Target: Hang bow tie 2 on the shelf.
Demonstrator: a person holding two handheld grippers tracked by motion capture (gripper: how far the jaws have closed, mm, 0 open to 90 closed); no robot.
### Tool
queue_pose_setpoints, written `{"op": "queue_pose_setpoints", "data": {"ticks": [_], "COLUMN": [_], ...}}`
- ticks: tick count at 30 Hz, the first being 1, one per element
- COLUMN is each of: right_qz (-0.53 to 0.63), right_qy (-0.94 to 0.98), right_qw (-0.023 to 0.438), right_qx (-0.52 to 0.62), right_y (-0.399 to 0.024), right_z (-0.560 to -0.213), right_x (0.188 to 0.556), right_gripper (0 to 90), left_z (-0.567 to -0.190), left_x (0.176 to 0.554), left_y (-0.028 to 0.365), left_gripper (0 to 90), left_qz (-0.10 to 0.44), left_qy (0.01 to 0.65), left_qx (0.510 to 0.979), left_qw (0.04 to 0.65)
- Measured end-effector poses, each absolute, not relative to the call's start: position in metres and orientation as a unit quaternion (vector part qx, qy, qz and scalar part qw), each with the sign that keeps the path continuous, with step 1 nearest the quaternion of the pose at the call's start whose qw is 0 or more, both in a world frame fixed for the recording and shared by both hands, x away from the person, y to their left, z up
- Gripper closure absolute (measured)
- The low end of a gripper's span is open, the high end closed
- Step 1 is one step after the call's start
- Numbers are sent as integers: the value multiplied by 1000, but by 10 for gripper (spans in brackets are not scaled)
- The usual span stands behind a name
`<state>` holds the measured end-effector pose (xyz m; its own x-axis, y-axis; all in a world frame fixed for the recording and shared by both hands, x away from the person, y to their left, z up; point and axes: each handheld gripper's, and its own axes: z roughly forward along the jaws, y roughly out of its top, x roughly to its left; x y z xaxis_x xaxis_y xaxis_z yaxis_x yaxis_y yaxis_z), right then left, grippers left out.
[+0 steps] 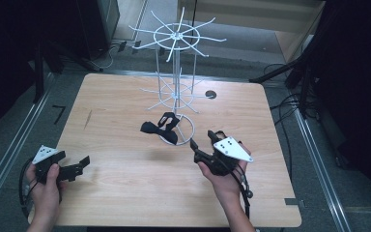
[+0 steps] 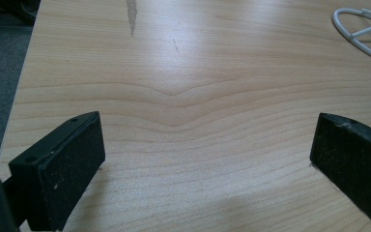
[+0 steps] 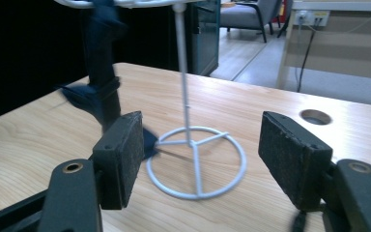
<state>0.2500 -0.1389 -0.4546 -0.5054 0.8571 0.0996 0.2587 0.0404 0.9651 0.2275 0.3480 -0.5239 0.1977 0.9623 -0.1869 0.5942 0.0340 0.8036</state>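
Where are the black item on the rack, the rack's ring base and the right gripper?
black item [image 1: 160,128], high view, on its dark middle.
ring base [image 3: 196,195], right gripper view, front rim of the ring.
right gripper [image 3: 200,154], right gripper view, midway between its fingertips.

- A light wooden worktop with rounded corners and a round cable hole is seen.
- A white wire display stand is set on it by its ring base.

Black fabric item hanging on white rack

White wire rack; seemingly black cloth; light wood-grain table.
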Motion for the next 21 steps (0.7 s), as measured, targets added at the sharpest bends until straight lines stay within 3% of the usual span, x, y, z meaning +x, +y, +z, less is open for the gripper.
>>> {"op": "queue_pose_setpoints", "data": {"ticks": [21], "right_qz": [515], "right_qy": [642], "right_qw": [297], "right_qx": [484], "right_y": [-207], "right_z": [-473], "right_x": [261], "right_gripper": [390], "left_z": [-524], "left_x": [228], "left_y": [347], "left_gripper": [0], "left_qz": [227], "left_qy": [591], "left_qx": [660], "left_qw": [403]}}
